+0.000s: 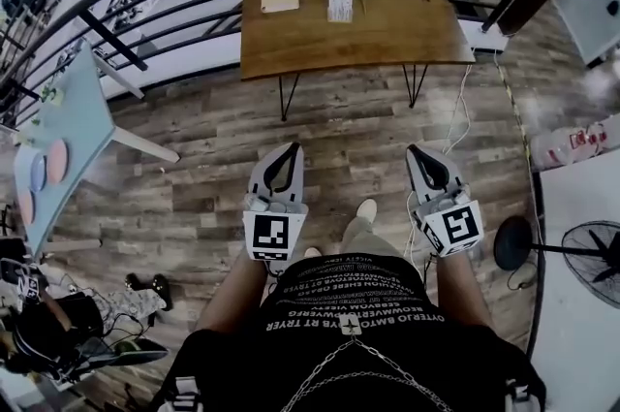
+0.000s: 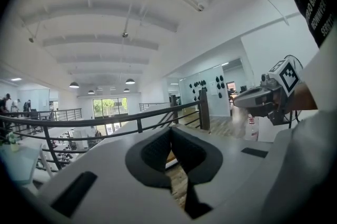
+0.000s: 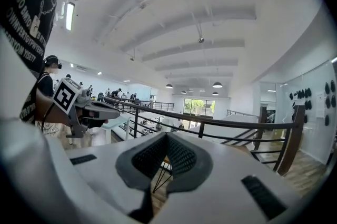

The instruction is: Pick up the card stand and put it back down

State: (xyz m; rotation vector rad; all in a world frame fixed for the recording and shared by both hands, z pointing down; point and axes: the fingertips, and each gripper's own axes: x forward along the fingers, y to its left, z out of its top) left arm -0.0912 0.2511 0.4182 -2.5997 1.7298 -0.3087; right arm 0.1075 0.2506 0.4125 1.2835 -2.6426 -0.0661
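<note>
Checking jaws: left gripper (image 1: 293,148), right gripper (image 1: 413,150)?
— Both closed tip to tip, nothing between. Card stand (image 1: 340,6) well ahead of them, on wooden table (image 1: 392,24); its print too small to read.

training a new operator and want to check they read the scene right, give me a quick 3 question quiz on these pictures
1. True or false: the card stand stands on the wooden table, away from both grippers.
2. Multiple choice: the left gripper has its jaws A) wide apart, B) together with nothing between them, C) closed on the card stand.
3. Short answer: which appliance stands on the floor beyond the right gripper, at the right edge of the head view?

Key: 1 true; 2 B; 3 the fan.
</note>
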